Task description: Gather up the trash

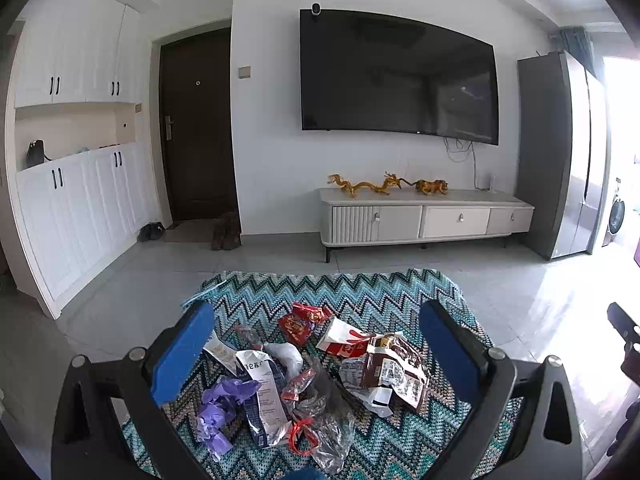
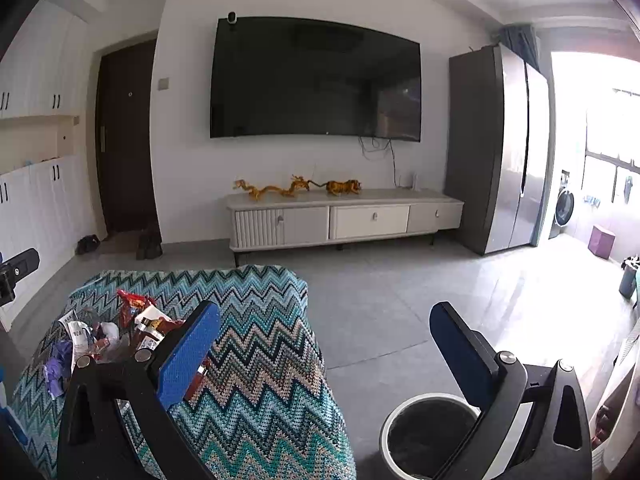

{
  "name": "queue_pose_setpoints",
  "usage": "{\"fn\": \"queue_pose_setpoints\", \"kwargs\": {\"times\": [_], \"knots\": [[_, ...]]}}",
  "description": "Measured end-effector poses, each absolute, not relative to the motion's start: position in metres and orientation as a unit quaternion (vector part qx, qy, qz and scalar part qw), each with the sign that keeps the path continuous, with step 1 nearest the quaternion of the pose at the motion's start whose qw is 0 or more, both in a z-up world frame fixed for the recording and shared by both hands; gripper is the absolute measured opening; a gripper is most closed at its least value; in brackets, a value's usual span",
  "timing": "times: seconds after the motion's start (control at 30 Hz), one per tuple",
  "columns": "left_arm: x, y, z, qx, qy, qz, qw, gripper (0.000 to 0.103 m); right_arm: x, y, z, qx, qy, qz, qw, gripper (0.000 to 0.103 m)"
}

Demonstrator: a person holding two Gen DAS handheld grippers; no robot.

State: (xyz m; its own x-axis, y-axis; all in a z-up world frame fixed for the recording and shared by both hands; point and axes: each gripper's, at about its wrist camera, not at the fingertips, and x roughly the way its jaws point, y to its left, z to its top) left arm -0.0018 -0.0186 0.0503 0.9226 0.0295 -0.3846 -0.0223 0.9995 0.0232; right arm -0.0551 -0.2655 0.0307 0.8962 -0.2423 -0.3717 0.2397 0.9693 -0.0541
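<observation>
Zigzag cloth (image 1: 360, 292) bears wrappers (image 1: 304, 372) — grey tiled floor (image 2: 380, 292), wall television (image 2: 316, 80) beyond.

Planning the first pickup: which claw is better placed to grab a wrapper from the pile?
Left. The left claw is open directly over the trash pile; the right claw, also open, faces bare floor beside the bin.

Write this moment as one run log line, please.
left tool: open, over trash pile | right tool: open, empty | bin: on floor, nothing dropped yet
</observation>
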Motion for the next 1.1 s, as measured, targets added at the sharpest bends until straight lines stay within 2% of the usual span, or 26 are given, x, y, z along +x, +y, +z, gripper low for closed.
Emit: {"fn": "queue_pose_setpoints", "kwargs": {"times": [0.4, 1.1], "knots": [[-0.02, -0.02, 0.066, 0.005, 0.182, -0.026, 0.983, 0.103, -0.069, -0.267, 0.05, -0.008, 0.153, -0.118, 0.981, 0.103], [0.016, 0.019, 0.065, -0.018, 0.183, 0.007, 0.983, 0.103, -0.033, -0.261, 0.047, -0.023, 0.132, -0.09, 0.987, 0.103]]}}
